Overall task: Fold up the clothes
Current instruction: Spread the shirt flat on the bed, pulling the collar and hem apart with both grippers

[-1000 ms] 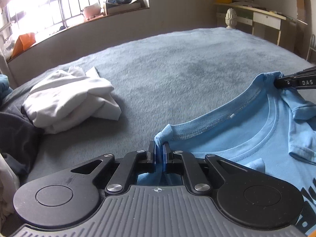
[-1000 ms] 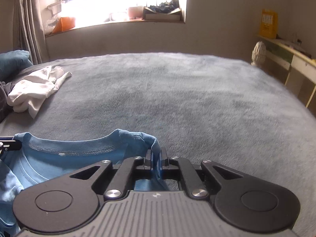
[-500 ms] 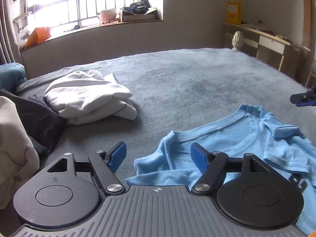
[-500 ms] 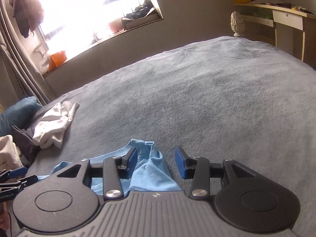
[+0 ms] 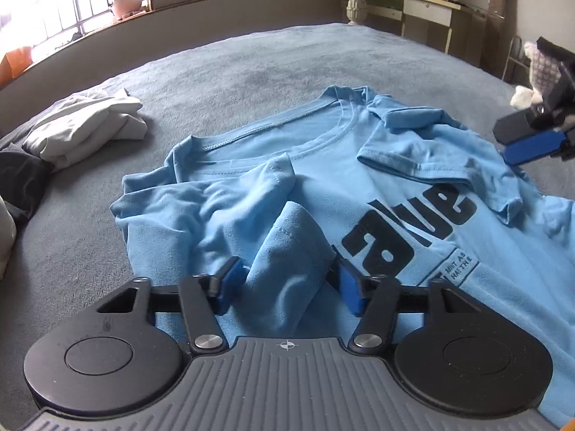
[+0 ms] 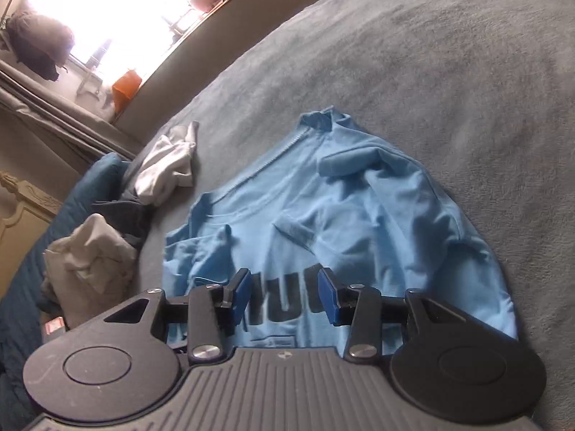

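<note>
A: Quick pass. What's hidden?

B: The light blue cotton T-shirt with black printed letters lies front up on the grey plush bed cover. Its lower hem is cut off behind the gripper bodies in both views, so where the bottom ends can't be told. The print reads only in part: one folded sleeve covers the end of the word.

A: Sleeves?

B: Both folded in over the chest, rumpled. A raised ridge of blue cloth stands between the left gripper pads.

A: Is it pinching that?

B: No. The jaws are spread wide, the ridge sits in the gap, and whether either pad touches it is hard to tell. The right gripper also has its jaws spread, holding nothing, hanging above the printed letters. From the left wrist view only one blue pad of it shows at the frame's right edge.

A: Edges, room?

B: Far side of the bed beyond the collar is bare grey cover, lots of open space. On the shirt's left, a crumpled white garment lies well apart from the shoulder. Nearer, a dark cloth and a cream-white bundle crowd the bed's left edge, close to the shirt's side. The window is blown out; nothing readable there.
</note>
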